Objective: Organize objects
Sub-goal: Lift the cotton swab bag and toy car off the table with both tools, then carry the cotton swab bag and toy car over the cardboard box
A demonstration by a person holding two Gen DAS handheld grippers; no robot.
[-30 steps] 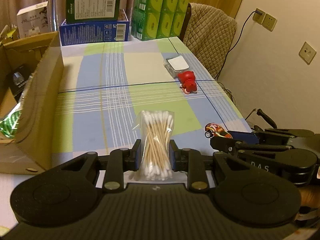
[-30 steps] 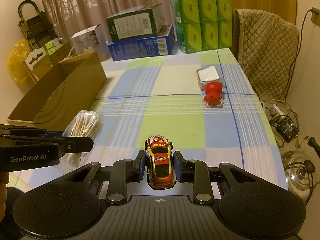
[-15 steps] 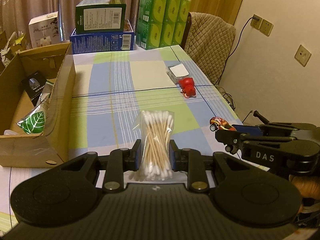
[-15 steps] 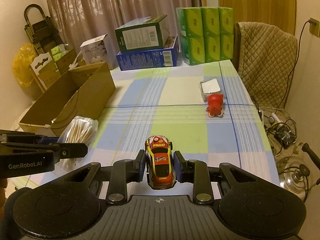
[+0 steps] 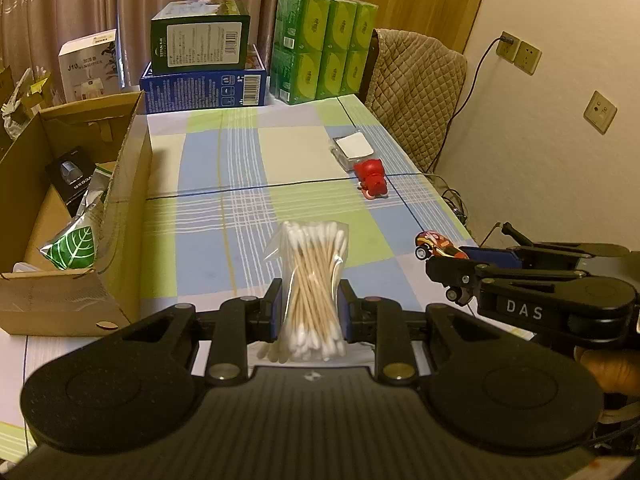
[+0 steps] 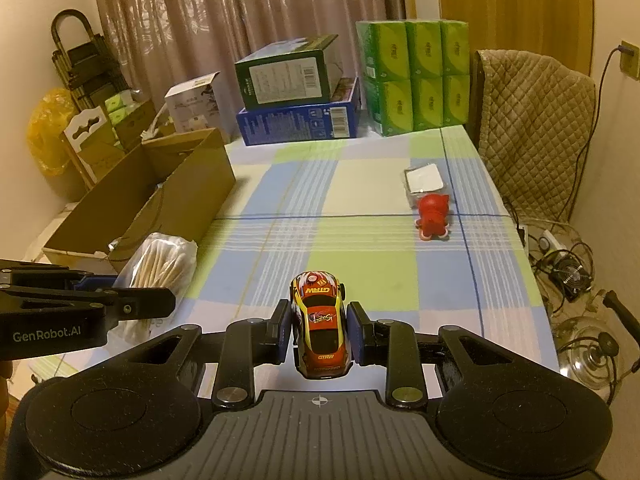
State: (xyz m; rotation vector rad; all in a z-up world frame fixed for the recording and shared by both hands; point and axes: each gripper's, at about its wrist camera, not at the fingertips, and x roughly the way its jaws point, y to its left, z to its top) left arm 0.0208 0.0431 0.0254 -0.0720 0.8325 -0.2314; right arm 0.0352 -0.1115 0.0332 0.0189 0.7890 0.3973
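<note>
My left gripper (image 5: 310, 306) is shut on a clear bag of cotton swabs (image 5: 312, 276), held upright above the checked tablecloth. My right gripper (image 6: 319, 334) is shut on a red and yellow toy car (image 6: 320, 326), nose pointing away. Each gripper also shows in the other's view: the right one with the car (image 5: 438, 245) at the right, the left one with the swab bag (image 6: 160, 264) at the left. A red toy figure (image 5: 372, 178) lies beside a small white-topped box (image 5: 352, 148) further up the table. An open cardboard box (image 5: 120, 200) stands at the table's left.
The cardboard box holds a green leaf-print packet (image 5: 74, 246) and a black item (image 5: 74, 176). Stacked blue and green boxes (image 5: 204, 68) and green tissue packs (image 5: 324, 46) line the far edge. A quilted chair (image 5: 416, 92) stands right of the table. Cables and a glass lid (image 6: 584, 356) lie on the floor.
Both grippers have risen and drawn back from the table with the bag and the car still held. More of the cardboard box's inside now shows at the left.
</note>
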